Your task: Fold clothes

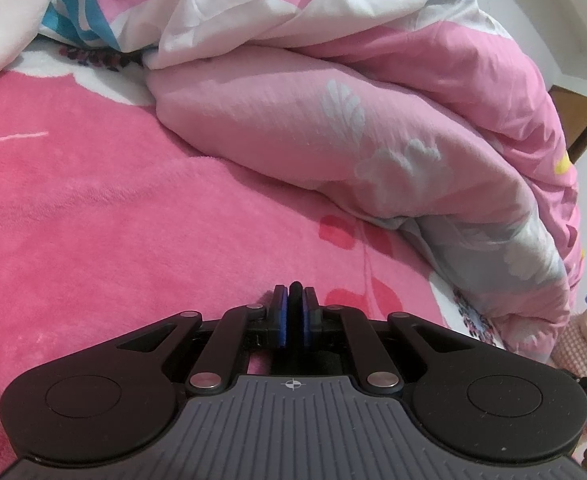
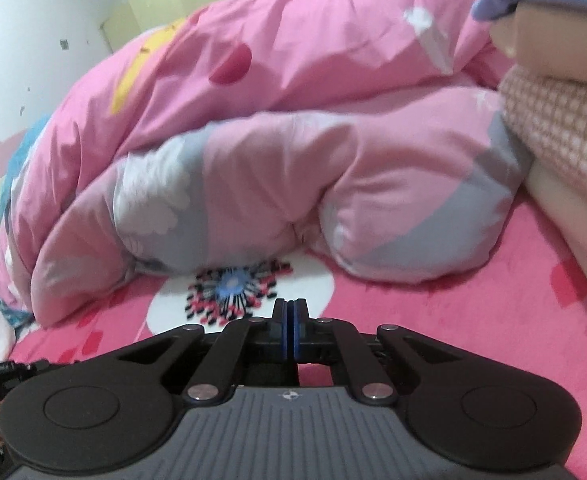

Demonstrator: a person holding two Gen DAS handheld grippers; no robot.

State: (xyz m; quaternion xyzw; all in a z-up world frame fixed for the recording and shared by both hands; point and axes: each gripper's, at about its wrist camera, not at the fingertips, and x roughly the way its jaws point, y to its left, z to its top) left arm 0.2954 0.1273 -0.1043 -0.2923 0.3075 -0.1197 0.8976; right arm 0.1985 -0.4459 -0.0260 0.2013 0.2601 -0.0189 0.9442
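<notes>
a dark strip [image 1: 295,292] is sitting pinched in the left gripper [image 1: 295,300], too little of it showing to tell what it is. the pink duvet [image 2: 293,128] is looking smeared in the right wrist view, its far end running off the picture. a folded stack [image 2: 561,92] is getting cropped by the right edge. the flower print [image 2: 233,292] is lying partly hidden under the duvet.

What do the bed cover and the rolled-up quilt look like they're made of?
Bed cover: probably plush fleece, matte, with a fuzzy nap that shows brush marks. Quilt: looks like a smooth woven cotton-type shell over soft filling; it creases sharply and bulges in puffy rolls. Fibre content can't be told by sight.
</notes>
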